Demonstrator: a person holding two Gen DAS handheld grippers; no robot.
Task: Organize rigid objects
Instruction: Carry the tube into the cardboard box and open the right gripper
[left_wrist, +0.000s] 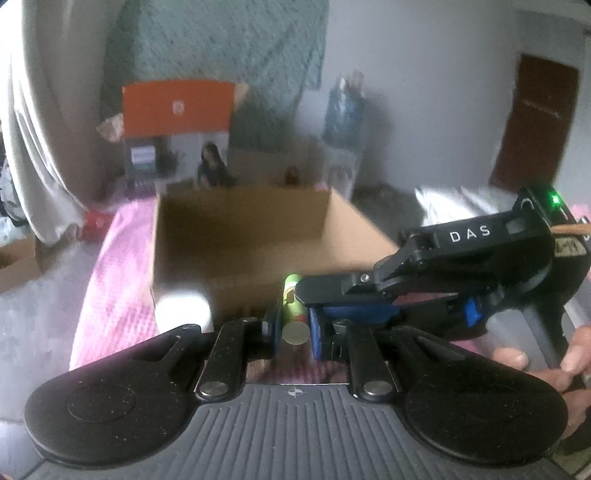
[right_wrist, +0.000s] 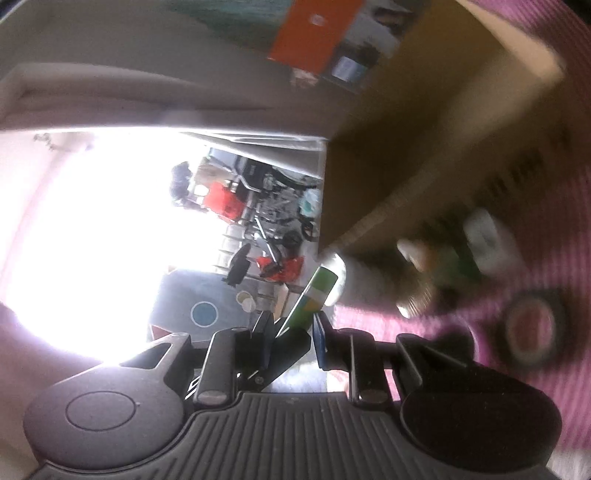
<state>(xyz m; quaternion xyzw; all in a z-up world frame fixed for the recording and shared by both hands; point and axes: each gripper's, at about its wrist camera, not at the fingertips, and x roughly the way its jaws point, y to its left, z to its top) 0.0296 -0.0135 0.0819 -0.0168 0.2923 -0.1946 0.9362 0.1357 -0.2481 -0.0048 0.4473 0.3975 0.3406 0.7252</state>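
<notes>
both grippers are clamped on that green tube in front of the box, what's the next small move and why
Probably carry the green tube forward and over the near wall of the cardboard box. The left gripper and right gripper are both shut on the tube, and it sits just short of the box, whose top is open. Release should wait until the tube is above the opening.

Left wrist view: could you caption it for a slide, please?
Both grippers grip one green tube before a cardboard box.
</notes>
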